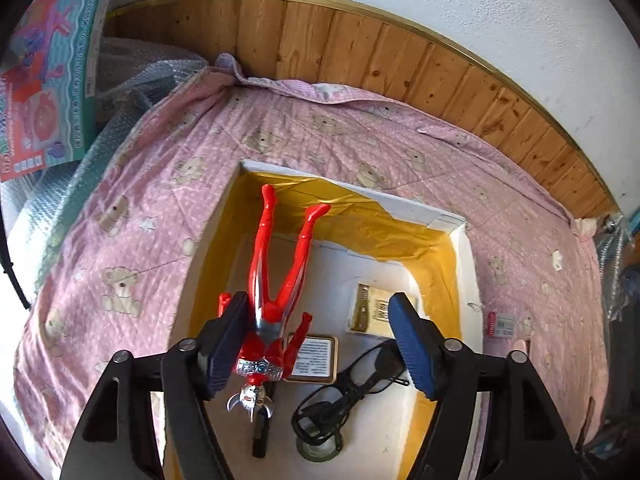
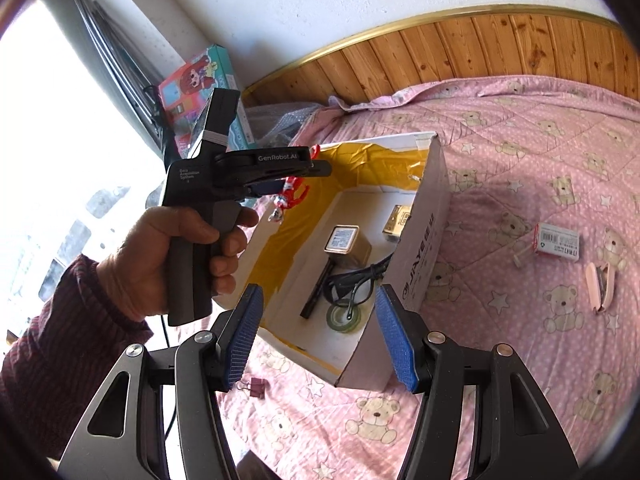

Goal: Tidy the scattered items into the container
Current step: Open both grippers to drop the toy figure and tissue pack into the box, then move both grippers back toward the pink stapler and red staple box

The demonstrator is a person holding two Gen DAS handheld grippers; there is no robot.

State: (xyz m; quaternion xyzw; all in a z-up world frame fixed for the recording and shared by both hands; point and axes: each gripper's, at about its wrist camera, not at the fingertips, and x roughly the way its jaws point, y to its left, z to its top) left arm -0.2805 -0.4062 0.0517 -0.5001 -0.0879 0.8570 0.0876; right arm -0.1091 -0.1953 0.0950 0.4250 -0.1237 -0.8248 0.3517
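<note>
Left wrist view: left tool point(image 1: 316, 340) spread apart, red figure point(image 1: 276, 280) against its left finger above box point(image 1: 466, 264).

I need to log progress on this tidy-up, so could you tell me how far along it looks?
Partly done. Already in the box: a black cable, a tape roll, a small tin and a card packet. In hand: the red toy figure sits over the box between the open left gripper fingers. Left on the bedspread: a small carton, pink stapler and binder clip. The right gripper is open.
</note>
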